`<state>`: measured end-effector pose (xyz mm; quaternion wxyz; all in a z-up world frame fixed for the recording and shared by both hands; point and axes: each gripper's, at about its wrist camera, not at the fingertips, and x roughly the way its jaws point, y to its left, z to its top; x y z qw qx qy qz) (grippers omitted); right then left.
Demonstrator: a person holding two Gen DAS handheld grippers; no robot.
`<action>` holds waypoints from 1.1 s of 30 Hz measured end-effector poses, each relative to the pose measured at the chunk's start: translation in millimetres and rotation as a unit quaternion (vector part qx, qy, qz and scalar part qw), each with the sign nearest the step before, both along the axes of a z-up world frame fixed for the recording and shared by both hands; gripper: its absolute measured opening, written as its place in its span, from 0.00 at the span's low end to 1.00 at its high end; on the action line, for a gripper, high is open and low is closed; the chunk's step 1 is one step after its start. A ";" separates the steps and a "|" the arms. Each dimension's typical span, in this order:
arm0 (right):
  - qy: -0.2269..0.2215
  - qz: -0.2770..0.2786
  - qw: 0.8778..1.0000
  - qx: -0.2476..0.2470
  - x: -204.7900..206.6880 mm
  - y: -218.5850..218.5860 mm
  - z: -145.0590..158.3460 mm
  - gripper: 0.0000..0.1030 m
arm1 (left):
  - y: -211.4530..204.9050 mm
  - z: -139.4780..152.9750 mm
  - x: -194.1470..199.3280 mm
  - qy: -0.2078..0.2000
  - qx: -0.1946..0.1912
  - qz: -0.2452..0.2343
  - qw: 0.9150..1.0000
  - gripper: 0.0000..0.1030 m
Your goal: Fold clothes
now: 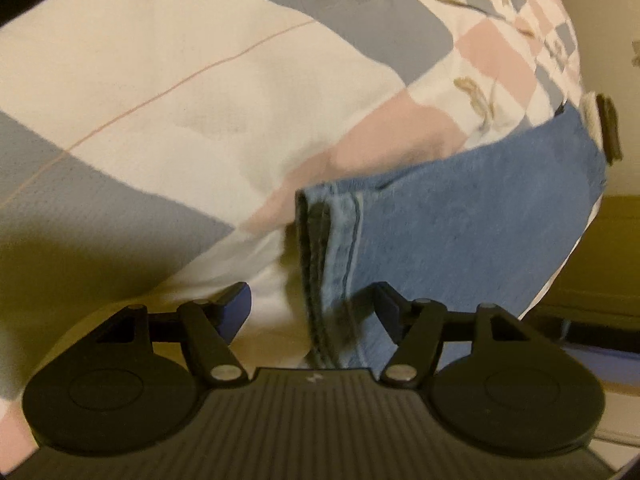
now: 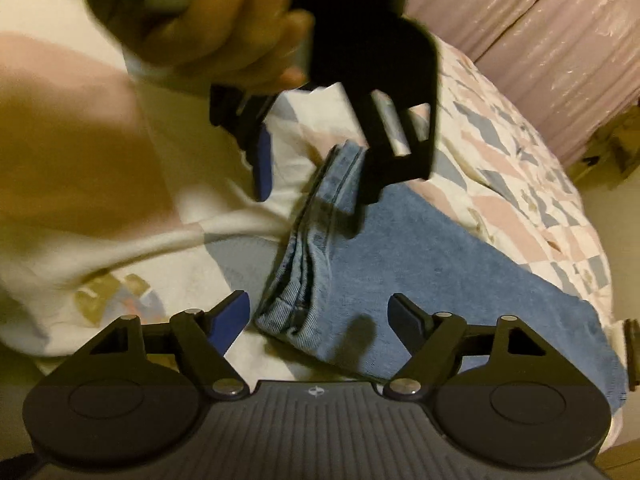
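A bed covered by a cream quilt with pink and grey-blue checks (image 2: 520, 184) fills the scene under dim yellowish light. Far right, pale pink pleated curtains (image 2: 560, 40) hang behind it, beside a plain beige wall (image 1: 624, 8).

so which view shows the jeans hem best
The right wrist view: the jeans lie on the bedspread with the stacked hem edge seen along its length. The left wrist view shows the hem close up but blurred, partly behind the left gripper.

Bed with a patchwork quilt (image 2: 520, 208)
Folded blue jeans (image 2: 440, 264) lie flat on the quilt, hems toward the near left.
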<state>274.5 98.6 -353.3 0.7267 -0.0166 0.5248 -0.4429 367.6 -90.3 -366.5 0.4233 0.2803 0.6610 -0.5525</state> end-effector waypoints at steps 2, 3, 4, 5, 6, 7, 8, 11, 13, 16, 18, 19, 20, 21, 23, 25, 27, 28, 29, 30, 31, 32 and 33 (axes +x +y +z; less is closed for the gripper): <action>0.014 0.002 1.000 -0.020 7.6 2.6 -8.2 0.73 | -2.8 -2.9 2.2 0.012 0.002 0.007 1.000 0.61; 0.027 0.005 0.999 -0.032 11.6 3.5 -12.9 0.72 | -4.4 -4.6 2.7 0.016 0.003 0.008 1.000 0.61; 0.038 0.006 0.998 -0.041 14.9 2.2 -17.4 0.69 | -6.0 -6.2 3.0 0.019 0.005 0.008 1.000 0.61; 0.044 0.006 0.998 -0.049 17.0 -0.2 -20.8 0.64 | -7.7 -7.3 3.1 0.022 0.006 0.006 1.000 0.61; 0.050 0.004 0.997 -0.055 18.4 -4.2 -22.8 0.62 | -9.8 -8.3 3.5 0.026 0.006 0.004 1.000 0.61; 0.054 0.001 0.997 -0.059 19.1 -9.6 -23.4 0.52 | -11.9 -9.5 4.1 0.030 0.007 0.003 1.000 0.59; 0.058 -0.002 0.996 -0.064 19.9 -15.0 -24.1 0.48 | -13.6 -10.2 4.9 0.033 0.010 0.004 0.999 0.57; 0.086 0.000 0.994 -0.072 25.1 -27.2 -30.7 0.49 | -18.4 -12.1 7.9 0.041 0.018 0.008 0.999 0.57; 0.101 0.011 0.992 -0.073 30.9 -28.0 -34.8 0.48 | -20.7 -13.2 7.3 0.042 0.022 0.005 0.999 0.57; 0.108 0.029 0.992 -0.064 33.5 -32.4 -39.2 0.30 | -23.9 -13.5 5.6 0.041 0.025 -0.005 0.999 0.57; 0.098 0.032 0.994 -0.049 29.2 -39.0 -35.8 0.24 | -24.7 -11.9 5.2 0.037 0.026 -0.013 0.999 0.55; 0.083 0.028 0.996 -0.036 24.5 -44.2 -30.1 0.22 | -24.8 -10.5 5.3 0.035 0.026 -0.016 0.999 0.50; 0.057 0.019 0.998 -0.017 17.3 -51.4 -20.7 0.20 | -24.8 -8.2 5.2 0.033 0.025 -0.019 0.999 0.47; 0.025 0.008 1.000 0.005 8.8 -59.6 -9.5 0.20 | -24.8 -3.8 4.7 0.033 0.022 -0.018 0.999 0.45; -0.050 -0.031 0.997 0.057 -16.7 -82.6 15.5 0.17 | -24.6 10.3 2.9 0.037 0.010 -0.012 0.999 0.44; -0.125 -0.079 0.983 0.108 -47.1 -107.4 40.4 0.16 | -23.5 35.6 2.2 0.048 -0.021 0.001 0.999 0.44; -0.192 -0.131 0.961 0.149 -88.2 -132.8 61.4 0.16 | -22.4 67.5 -2.7 0.055 -0.065 0.010 0.996 0.44; -0.228 -0.155 0.947 0.164 -113.5 -146.0 72.2 0.15 | -22.4 81.7 -9.7 0.042 -0.089 0.003 0.995 0.44; -0.250 -0.176 0.936 0.171 -138.2 -158.0 81.4 0.15 | -22.3 95.9 -16.6 0.030 -0.113 -0.004 0.993 0.44; -0.270 -0.191 0.927 0.176 -164.6 -170.1 89.5 0.15 | -22.3 110.1 -23.6 0.018 -0.138 -0.010 0.990 0.44; -0.289 -0.206 0.918 0.177 -190.5 -181.6 96.6 0.15 | -22.8 121.7 -34.8 0.000 -0.161 -0.027 0.987 0.44; -0.304 -0.221 0.910 0.176 -215.3 -191.9 102.7 0.16 | -24.4 128.0 -54.3 -0.029 -0.181 -0.063 0.981 0.45; -0.316 -0.233 0.903 0.173 -242.9 -201.7 108.1 0.16 | -26.0 134.3 -73.7 -0.058 -0.200 -0.099 0.973 0.45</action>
